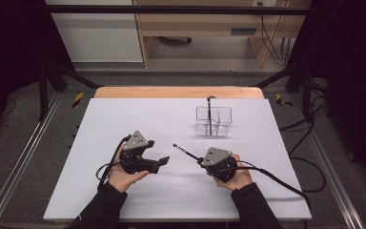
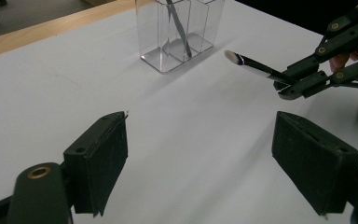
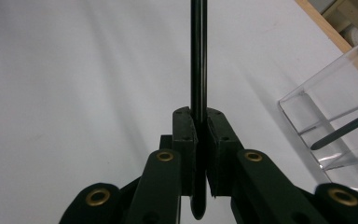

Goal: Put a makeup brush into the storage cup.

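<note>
Table cover: matt white sheet (image 1: 124, 124), smooth, paper-like.
Table edge: pale bare wood strip (image 1: 171, 92).
Holder: clear glossy plastic divided box (image 1: 213, 121).
Held tool: slim glossy black-handled brush (image 2: 256, 68) with soft pale bristles.
Jaws: matt black plastic with brass-coloured rivets.

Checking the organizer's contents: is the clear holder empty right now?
No. The clear holder already has a dark brush leaning inside one compartment, while the right tongs grip another brush.

I am holding my left gripper (image 1: 159, 161) with jaws spread wide; my right gripper (image 1: 201, 161) is clamping tight.
</note>
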Motion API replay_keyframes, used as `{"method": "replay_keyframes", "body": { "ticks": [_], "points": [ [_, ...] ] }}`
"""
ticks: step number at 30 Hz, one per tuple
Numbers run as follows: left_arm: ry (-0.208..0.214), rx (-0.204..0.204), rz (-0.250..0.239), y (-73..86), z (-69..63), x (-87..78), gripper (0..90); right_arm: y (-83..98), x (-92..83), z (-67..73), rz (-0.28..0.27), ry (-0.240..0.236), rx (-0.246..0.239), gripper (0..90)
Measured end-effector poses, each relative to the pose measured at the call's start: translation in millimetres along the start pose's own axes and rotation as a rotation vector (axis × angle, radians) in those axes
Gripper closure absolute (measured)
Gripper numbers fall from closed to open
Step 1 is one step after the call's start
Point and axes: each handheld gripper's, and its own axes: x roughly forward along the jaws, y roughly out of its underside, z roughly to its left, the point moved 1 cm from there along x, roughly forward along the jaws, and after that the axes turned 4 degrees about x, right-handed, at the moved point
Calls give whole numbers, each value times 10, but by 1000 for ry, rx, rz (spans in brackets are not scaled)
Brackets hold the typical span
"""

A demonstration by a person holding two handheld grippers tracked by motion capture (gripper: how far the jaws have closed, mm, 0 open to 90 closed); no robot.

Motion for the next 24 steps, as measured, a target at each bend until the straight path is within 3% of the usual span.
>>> {"method": "replay_keyframes", "body": {
  "ticks": [5, 9, 13, 17, 24],
  "points": [
    [-9, -26, -26, 20, -15, 25, 173, 22, 3, 4, -22, -1, 42, 843],
    [-17, -54, -44, 39, -24, 48, 173, 46, 3, 7, -56, -7, 108, 843],
    [-29, -75, -75, 53, -42, 73, 173, 46, 0, 7, -65, -1, 117, 843],
    [-15, -109, -111, 43, -63, 86, 174, 30, -14, 13, -96, -7, 144, 843],
    [-11, -132, -157, 28, -93, 97, 175, 16, -9, 14, -123, -19, 188, 843]
  ]
}}
